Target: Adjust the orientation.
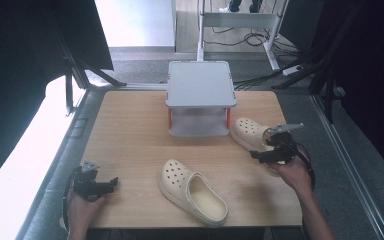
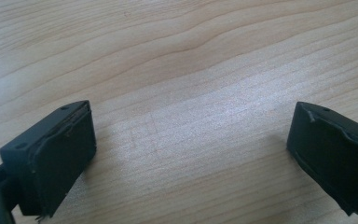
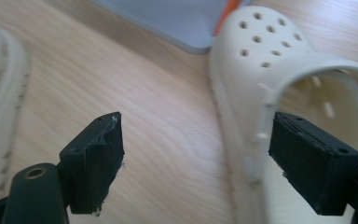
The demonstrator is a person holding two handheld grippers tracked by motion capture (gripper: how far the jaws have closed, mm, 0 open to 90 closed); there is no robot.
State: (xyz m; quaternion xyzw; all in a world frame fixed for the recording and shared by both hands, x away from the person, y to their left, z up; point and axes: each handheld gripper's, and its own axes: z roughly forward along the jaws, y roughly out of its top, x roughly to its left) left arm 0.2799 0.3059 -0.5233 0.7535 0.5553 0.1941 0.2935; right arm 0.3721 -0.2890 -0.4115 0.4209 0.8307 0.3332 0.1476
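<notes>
Two cream perforated clogs lie on the wooden table (image 1: pixel 130 130). One clog (image 1: pixel 192 192) rests near the front edge at the middle, its opening facing up. The second clog (image 1: pixel 247 132) lies at the right, beside the grey stand. My right gripper (image 1: pixel 261 149) is at that second clog (image 3: pixel 251 70) with its jaws wide apart. One jaw hangs over bare wood and the other sits inside the shoe's opening, so the side wall stands between the pads without being pressed. My left gripper (image 1: pixel 111 182) rests at the front left corner, open (image 2: pixel 191 149) over bare wood.
A grey two-level stand (image 1: pixel 200 82) with orange posts sits at the table's far middle, its lower shelf facing me. The edge of the first clog (image 3: pixel 0 93) shows at the left of the right gripper view. Dark screens flank the table.
</notes>
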